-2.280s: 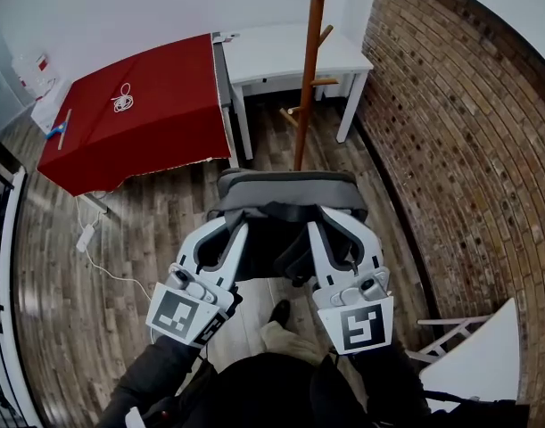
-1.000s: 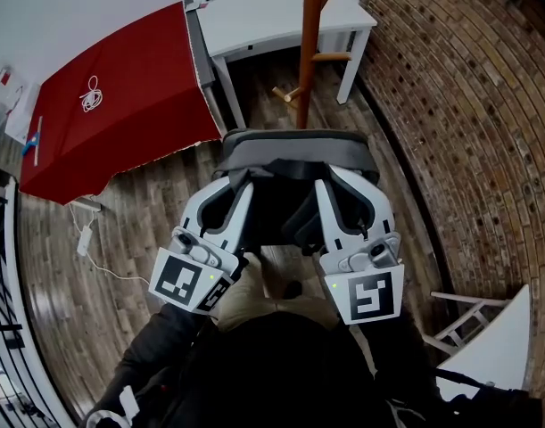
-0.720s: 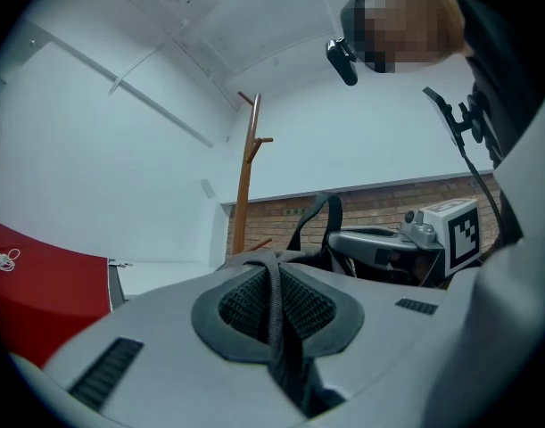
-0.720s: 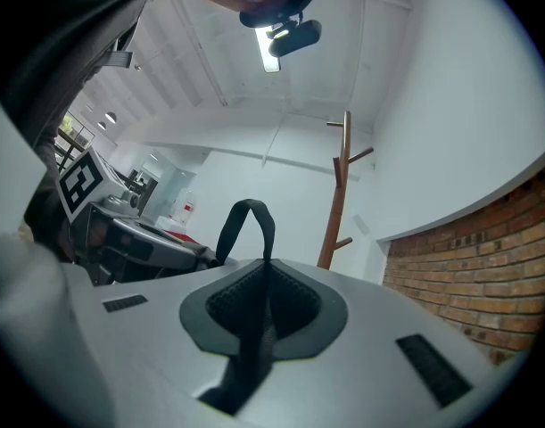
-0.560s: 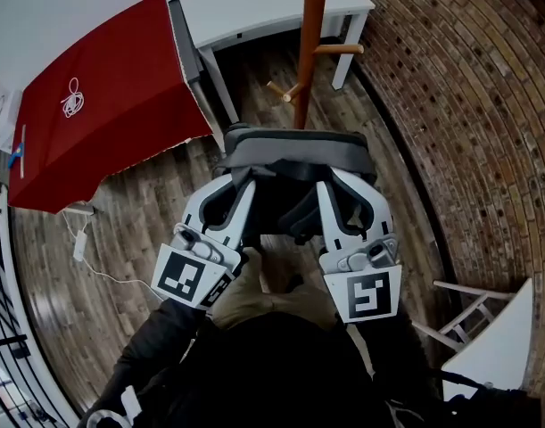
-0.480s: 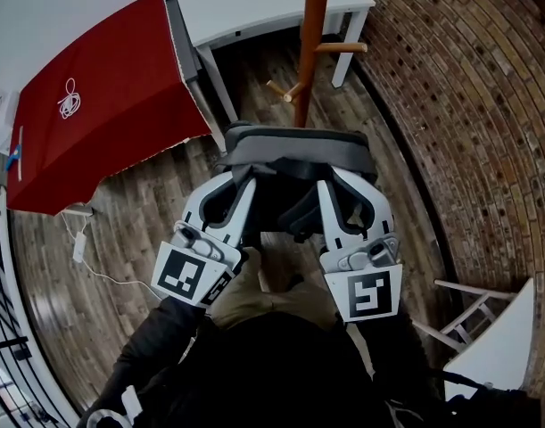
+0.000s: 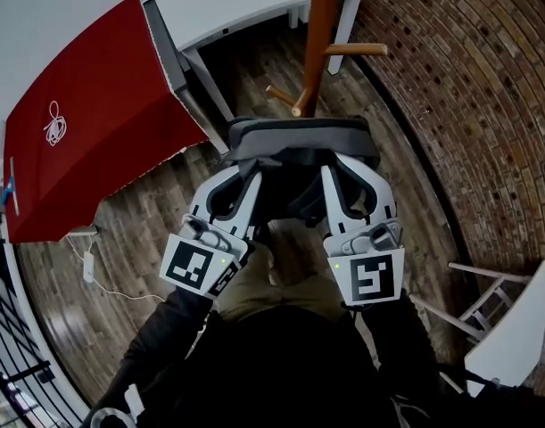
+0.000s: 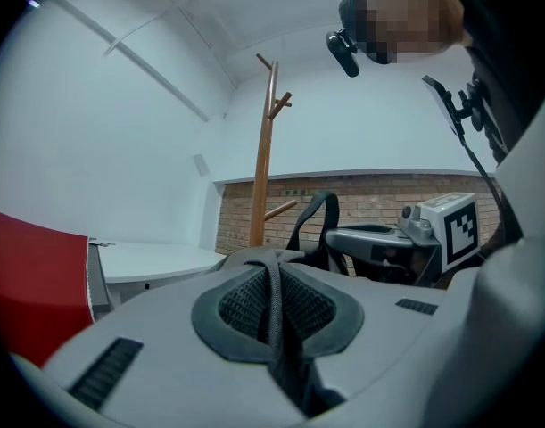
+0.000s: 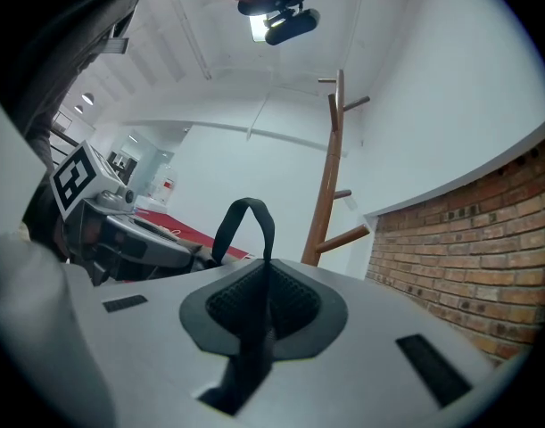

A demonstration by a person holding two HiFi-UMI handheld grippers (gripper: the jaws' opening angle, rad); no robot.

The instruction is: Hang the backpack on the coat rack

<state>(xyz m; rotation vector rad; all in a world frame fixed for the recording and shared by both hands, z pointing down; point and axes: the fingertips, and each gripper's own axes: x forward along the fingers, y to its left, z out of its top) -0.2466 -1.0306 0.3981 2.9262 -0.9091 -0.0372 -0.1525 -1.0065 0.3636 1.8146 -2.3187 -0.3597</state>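
The left gripper [image 8: 276, 319] is clamped on a black strap [image 8: 276, 294] of the backpack [image 7: 294, 139]. The right gripper [image 9: 254, 315] pinches a second strap [image 9: 265, 255], whose loop arches up past the jaw tips. Slung between the two, the grey-and-black backpack hangs clear of the plank floor [image 7: 120, 239], close in front of the wooden coat rack [image 7: 323, 25] — whether it touches a peg I cannot tell. Left of the rack stand a white table [image 7: 245, 3] and a red-clothed table [image 7: 94, 123]; a brick wall [image 7: 468, 96] runs along the right.
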